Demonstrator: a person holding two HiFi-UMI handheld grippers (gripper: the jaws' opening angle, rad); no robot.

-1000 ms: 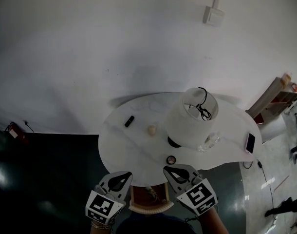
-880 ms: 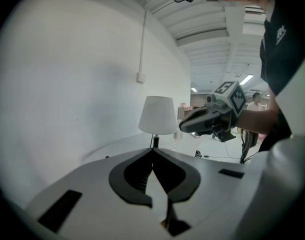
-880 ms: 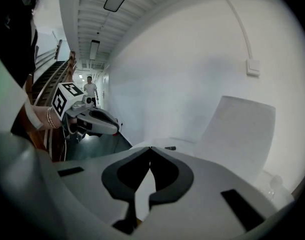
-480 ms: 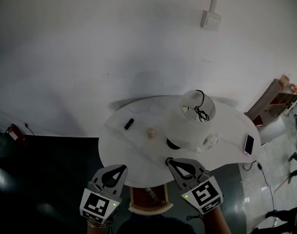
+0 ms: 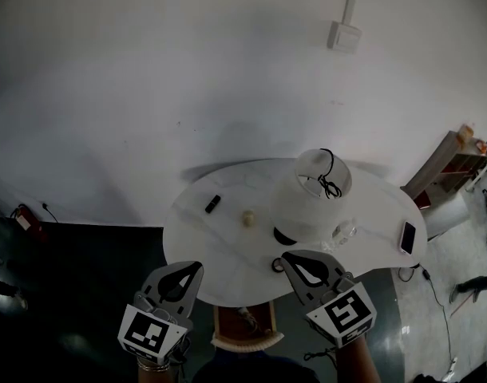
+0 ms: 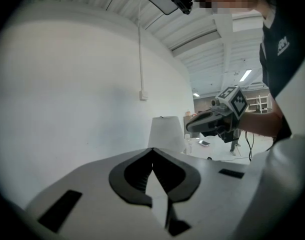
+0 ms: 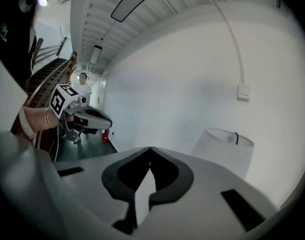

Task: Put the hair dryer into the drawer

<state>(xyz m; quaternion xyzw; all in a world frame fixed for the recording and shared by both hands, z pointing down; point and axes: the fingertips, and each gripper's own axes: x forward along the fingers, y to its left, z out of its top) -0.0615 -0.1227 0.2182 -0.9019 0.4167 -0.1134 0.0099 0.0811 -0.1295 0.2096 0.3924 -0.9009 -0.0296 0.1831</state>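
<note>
An open wooden drawer (image 5: 226,324) sticks out under the near edge of the round white table (image 5: 219,250). A pale item (image 5: 247,317) lies inside it; I cannot tell whether it is the hair dryer. My left gripper (image 5: 196,267) hovers left of the drawer, above the table's near edge, shut and empty. My right gripper (image 5: 286,256) hovers right of the drawer, shut and empty too. In the left gripper view my left gripper's (image 6: 152,149) tips meet, with the right gripper (image 6: 191,126) ahead. The right gripper view shows that gripper's (image 7: 150,148) tips together and the left gripper (image 7: 107,122) across.
On the table stand a white-shaded lamp (image 5: 311,198), a small black object (image 5: 213,203), a small beige object (image 5: 248,218), a clear glass item (image 5: 344,231), a phone (image 5: 409,236) and a small round object (image 5: 277,265). A white wall lies behind; a wooden shelf (image 5: 447,162) stands far right.
Both grippers have risen toward the camera and spread slightly apart, staying shut. The table and drawer look the same.
</note>
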